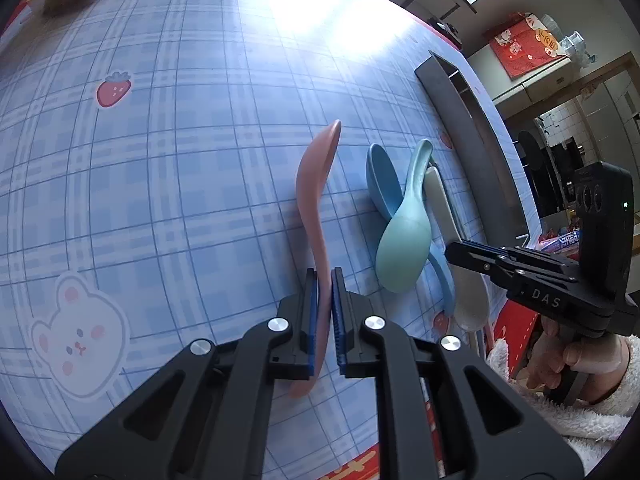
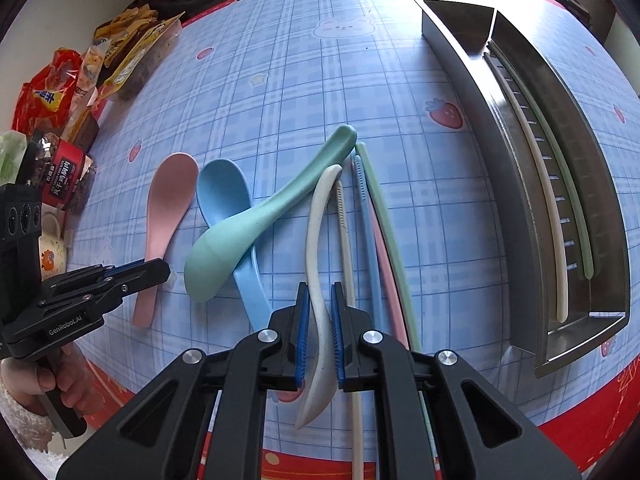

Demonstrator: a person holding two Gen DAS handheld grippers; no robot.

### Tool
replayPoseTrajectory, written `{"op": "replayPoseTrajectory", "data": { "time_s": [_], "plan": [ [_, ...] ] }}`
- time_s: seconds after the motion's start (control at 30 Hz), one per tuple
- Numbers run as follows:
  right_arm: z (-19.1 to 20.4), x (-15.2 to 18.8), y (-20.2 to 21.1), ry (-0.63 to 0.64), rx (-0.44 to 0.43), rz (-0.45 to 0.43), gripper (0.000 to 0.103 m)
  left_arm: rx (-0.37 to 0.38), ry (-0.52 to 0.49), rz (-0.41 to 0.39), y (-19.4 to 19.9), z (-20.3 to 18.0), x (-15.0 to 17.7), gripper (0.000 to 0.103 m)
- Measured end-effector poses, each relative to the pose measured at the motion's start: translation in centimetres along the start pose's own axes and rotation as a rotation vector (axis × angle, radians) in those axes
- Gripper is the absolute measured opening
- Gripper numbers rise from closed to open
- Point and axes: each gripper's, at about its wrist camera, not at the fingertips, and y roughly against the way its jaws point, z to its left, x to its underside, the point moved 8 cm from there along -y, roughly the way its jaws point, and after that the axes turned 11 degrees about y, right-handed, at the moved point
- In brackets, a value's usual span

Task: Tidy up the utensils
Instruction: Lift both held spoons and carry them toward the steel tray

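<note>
Nearest the right wrist camera, the right gripper [image 2: 320, 336] is clamped narrow on the handle of the white spoon [image 2: 318, 240], whose long axis runs straight ahead along the fingers, bowl end close to the lens and handle tip pointing away. Beneath it all, the worktop [image 2: 280, 60] with its blue plaid cloth carries everything. On the far right of that view lies the metal tray [image 2: 472, 92], long and narrow, its long axis roughly parallel to the held spoon; a white and a green chopstick already rest in its long compartment. So the tray lies to the right of this gripper, and the right hand is clearly the nearer one.

In the left wrist view, the left gripper [image 1: 324, 320] is likewise closed narrow on the handle of the pink spoon [image 1: 316, 184], which also points forward along the fingers, with the tray well off to its right, past the other utensils.

Between the two lie the green spoon [image 2: 256, 220] crossed over the blue spoon [image 2: 228, 196], then loose chopsticks [image 2: 374, 248] just beside the white spoon.
</note>
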Motion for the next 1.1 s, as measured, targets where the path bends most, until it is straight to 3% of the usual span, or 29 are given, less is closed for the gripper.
{"op": "replayPoseTrajectory", "data": {
  "time_s": [0.27,0.53,0.8,1.1],
  "plan": [
    [0.8,-0.2,-0.1,0.016,-0.022,-0.024,0.007,-0.001,0.017,-0.014,0.3,0.3,0.2,0.011],
    [1.3,0.0,2.0,0.010,-0.066,-0.097,0.007,0.049,0.072,-0.057,2.8,-0.6,1.5,0.011],
    [1.2,0.4,3.9,0.015,-0.097,-0.152,0.007,0.006,0.105,-0.095,5.1,-0.5,2.9,0.011],
    [-2.0,0.9,6.2,0.023,-0.151,-0.198,0.007,-0.043,0.183,-0.188,8.3,-1.8,4.0,0.011]
  ]
}}
